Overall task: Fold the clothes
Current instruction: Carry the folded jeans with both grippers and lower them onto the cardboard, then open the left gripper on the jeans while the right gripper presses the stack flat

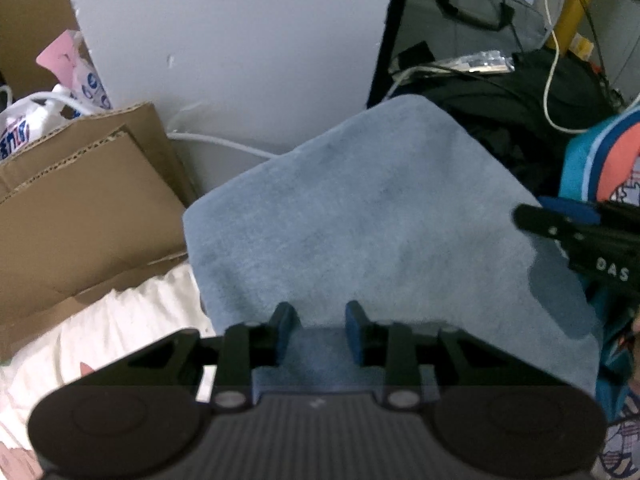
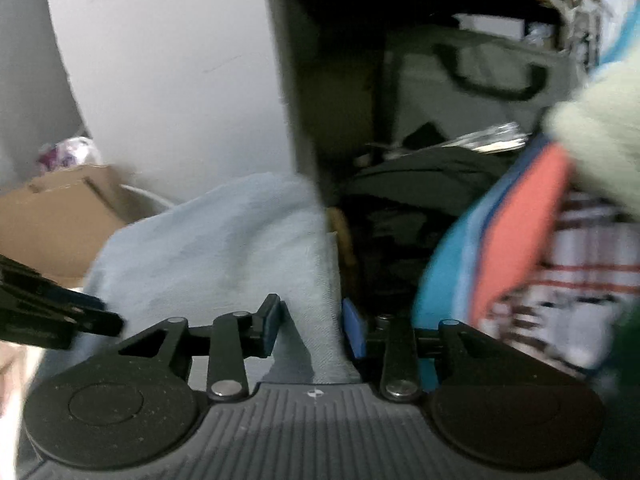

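Light blue fleece cloth [image 1: 380, 216], folded and lying flat in mid-view, over a cream bedsheet [image 1: 120, 320] at its left edge. Near edge running between the blue pads of the left gripper [image 1: 318, 330]: jaws partly apart, cloth in the gap, firm hold not discernible. Right gripper [image 2: 310, 326] likewise part-open, a fold of the same cloth rising between its pads, grip unclear through blur. Flattened cardboard [image 1: 80, 216] to the left, against a grey wall [image 1: 240, 32]. Black garments [image 1: 520, 120] beyond, a teal and orange garment [image 1: 592, 160] on the right.
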### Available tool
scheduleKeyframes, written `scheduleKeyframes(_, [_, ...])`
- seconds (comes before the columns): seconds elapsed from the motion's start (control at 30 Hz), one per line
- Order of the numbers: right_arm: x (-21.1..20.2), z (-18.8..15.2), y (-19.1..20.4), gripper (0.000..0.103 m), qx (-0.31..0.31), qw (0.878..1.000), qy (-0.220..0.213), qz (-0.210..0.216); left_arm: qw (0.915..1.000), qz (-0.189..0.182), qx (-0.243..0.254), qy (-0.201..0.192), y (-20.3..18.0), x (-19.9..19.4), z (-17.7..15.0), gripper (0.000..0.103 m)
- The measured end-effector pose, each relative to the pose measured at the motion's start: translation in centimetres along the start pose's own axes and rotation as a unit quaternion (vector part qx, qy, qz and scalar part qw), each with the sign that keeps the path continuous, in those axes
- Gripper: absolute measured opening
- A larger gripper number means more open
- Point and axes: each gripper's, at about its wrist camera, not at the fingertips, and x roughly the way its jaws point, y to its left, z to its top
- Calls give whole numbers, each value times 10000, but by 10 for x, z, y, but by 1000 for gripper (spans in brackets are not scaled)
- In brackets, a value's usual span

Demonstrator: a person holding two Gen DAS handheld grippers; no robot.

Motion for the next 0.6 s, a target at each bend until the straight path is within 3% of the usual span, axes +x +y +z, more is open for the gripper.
scheduleKeyframes(0.17, [-17, -11, 7, 40, -82, 9997, -249, -12, 9999, -4, 41, -112, 0, 1, -4, 33])
scheduleKeyframes(0.33, [-30, -16, 24, 40, -48, 9978, -531, 393, 9999, -85, 25, -127, 4, 1, -4, 33])
scheduleKeyframes(0.6, [-16, -36, 64, 40, -304, 9941, -136, 1028, 9996, -199, 93, -196, 8, 1, -7, 33])
